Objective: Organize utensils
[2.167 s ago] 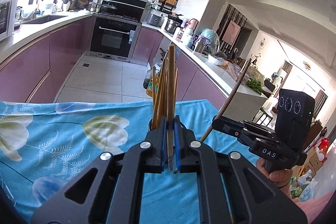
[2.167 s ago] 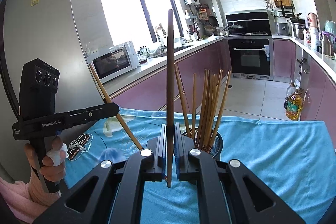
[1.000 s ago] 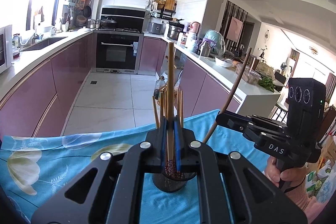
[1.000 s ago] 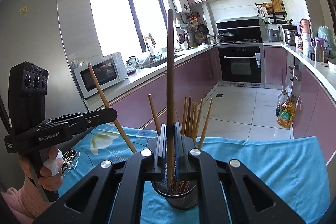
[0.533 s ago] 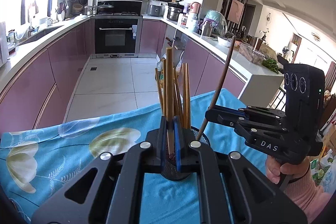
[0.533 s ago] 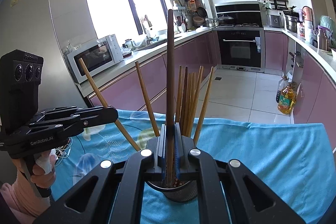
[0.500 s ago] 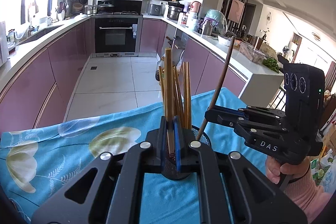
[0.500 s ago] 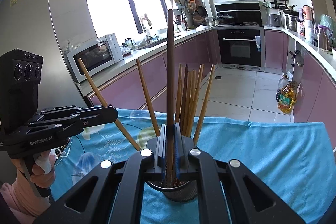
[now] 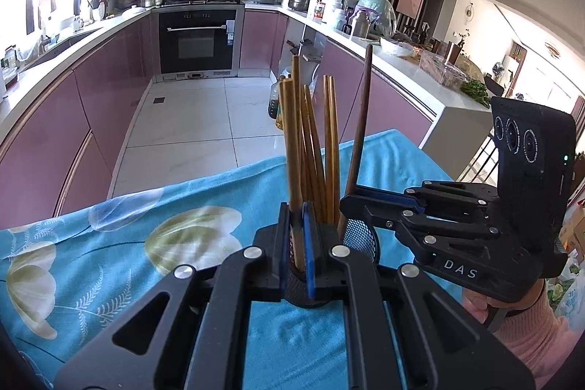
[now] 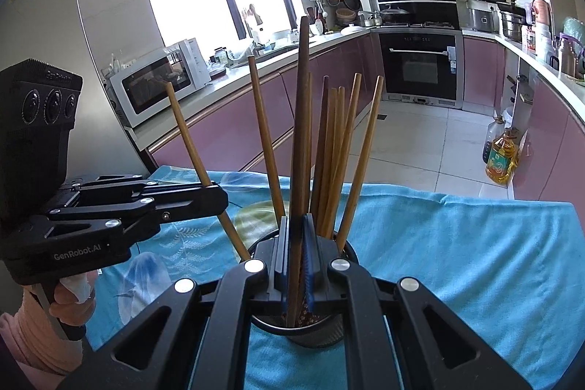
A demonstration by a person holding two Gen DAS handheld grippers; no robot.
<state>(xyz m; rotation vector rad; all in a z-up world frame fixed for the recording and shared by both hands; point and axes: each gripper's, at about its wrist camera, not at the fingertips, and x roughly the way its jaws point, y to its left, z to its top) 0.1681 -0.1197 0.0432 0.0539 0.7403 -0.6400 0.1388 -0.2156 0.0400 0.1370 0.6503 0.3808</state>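
Left wrist view: left gripper (image 9: 297,240) fingers are clamping tight on a light wooden chopstick (image 9: 292,148), its lower end sitting inside the black mesh holder (image 9: 360,236) just ahead of the fingers. Right wrist view: right gripper (image 10: 297,243) fingers are pinching a dark brown chopstick (image 10: 301,119), tip dipping into the same holder right below the fingers. More chopsticks (image 10: 338,152) are standing in it. Holder is sitting on the blue floral cloth (image 10: 457,243) covering the surface.
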